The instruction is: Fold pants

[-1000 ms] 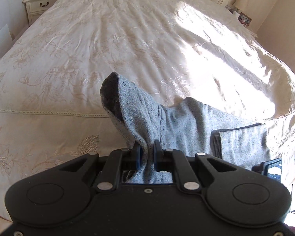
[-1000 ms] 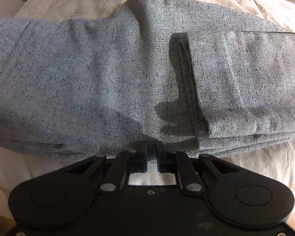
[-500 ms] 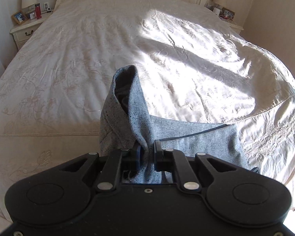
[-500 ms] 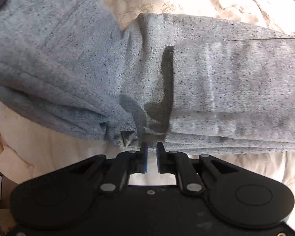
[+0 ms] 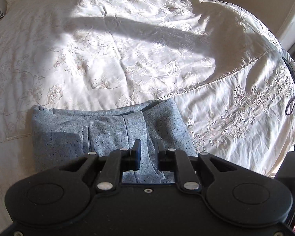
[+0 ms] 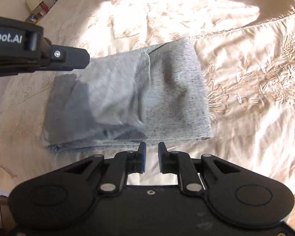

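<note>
Both sets of jaws are standing slightly apart and gripping nothing, each having just been opening. On the left gripper point(image 5: 147, 149) the gap is showing the grey pants point(image 5: 108, 129) lying under it with no cloth pinched between the pads; on the right gripper point(image 6: 152, 153) the gap is showing only the cream bedspread point(image 6: 245, 118). The pants are lying as a compact, layered rectangle near the foot edge of the bed, beside the embroidered border of the bedspread. Judging by that shape, the folding is looking almost finished: the last flap is sitting across the stack, and only some smoothing or squaring of the uneven layers seems to be remaining. From the right wrist view the near edge of the bundle is sitting just beyond the fingertips, while the left gripper is hovering over its far left corner.
</note>
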`<state>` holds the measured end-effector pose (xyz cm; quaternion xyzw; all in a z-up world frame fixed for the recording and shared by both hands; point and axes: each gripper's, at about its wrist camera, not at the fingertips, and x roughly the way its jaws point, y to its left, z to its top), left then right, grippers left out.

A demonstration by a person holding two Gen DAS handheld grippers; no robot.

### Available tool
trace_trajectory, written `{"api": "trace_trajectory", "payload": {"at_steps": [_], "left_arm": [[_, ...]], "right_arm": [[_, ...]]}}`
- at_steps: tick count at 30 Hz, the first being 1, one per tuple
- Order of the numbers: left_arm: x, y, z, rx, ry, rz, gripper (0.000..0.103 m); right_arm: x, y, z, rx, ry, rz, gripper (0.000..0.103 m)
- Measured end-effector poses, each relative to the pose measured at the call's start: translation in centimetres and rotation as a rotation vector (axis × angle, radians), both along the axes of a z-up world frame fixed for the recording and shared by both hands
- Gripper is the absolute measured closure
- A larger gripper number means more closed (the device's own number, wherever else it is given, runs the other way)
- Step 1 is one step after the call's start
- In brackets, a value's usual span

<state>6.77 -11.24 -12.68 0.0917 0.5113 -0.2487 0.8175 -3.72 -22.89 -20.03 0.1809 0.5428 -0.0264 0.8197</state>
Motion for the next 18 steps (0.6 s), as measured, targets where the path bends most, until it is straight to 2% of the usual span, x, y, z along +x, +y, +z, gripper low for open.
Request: {"api": "trace_trajectory", "payload": {"at_steps": [1, 3, 4, 9, 13, 18], "left_arm": [[-0.4, -0.2, 0.3, 0.0, -0.01, 0.001, 0.081], [-0.6, 0.5, 0.6, -0.003, -0.012, 0.018, 0.074], [-0.6, 1.2, 0.5, 0.006, -0.006, 0.037, 0.074], [-0.2, 6.3, -1.7, 0.119, 0.021, 0.178, 0.074], [-0.4, 11.8, -3.7, 0.207, 0.085, 0.323, 0.075], [-0.6, 15.8, -5.4, 0.297, 0.203, 0.46, 0.075]], "right_arm": [[-0.1, -0.6, 0.4, -0.007, -0.009, -0.005, 0.076], [0.1, -1.5, 1.3, -0.022, -0.036, -0.004, 0.063], [0.3, -1.9, 1.8, -0.024, -0.056, 0.001, 0.059], [3.9, -2.6, 2.4, 0.027, -0.136, 0.038, 0.023], [7.4, -1.6, 1.3, 0.076, -0.134, 0.084, 0.016], [10.5, 0.4, -1.6, 0.082, -0.035, 0.166, 0.014]]}}
